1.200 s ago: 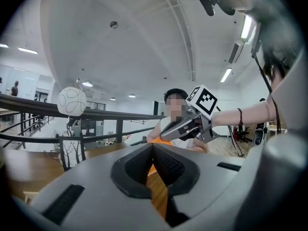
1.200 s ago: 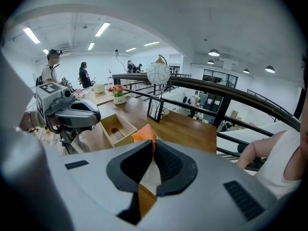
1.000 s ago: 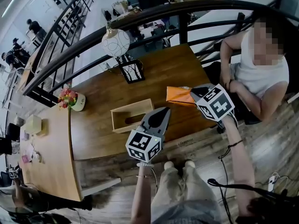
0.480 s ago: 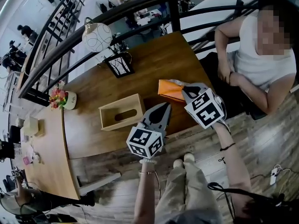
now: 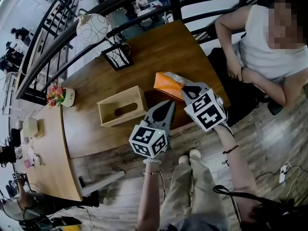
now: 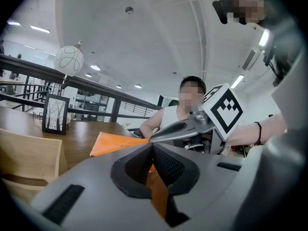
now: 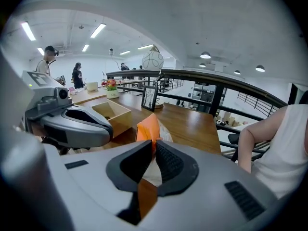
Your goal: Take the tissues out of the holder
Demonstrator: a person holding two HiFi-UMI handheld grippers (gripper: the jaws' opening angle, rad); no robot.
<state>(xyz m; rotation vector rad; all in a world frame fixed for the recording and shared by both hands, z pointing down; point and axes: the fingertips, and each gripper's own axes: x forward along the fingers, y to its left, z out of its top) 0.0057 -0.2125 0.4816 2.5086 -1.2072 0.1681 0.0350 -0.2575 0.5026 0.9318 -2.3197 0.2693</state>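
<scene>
Fingers (image 7: 169, 163) of our R gripper (image 7: 153, 142) are pinched on 1 end of the orange tissue pack (image 7: 147, 125), w/ a bit of white tissue showing under it. Our L gripper (image 6: 153, 146) has its 2 fingers (image 6: 167, 167) pressed tight together w/ nothing in them. It hangs just beside the R one, near the front edge of the bench (image 5: 159, 47). We see the pack out of the wood holder (image 5: 126, 119), just to its right. We can't tell if the pack rests on the bench or is a bit up. 1 person (image 5: 269, 47) sits at the bench's right end.
</scene>
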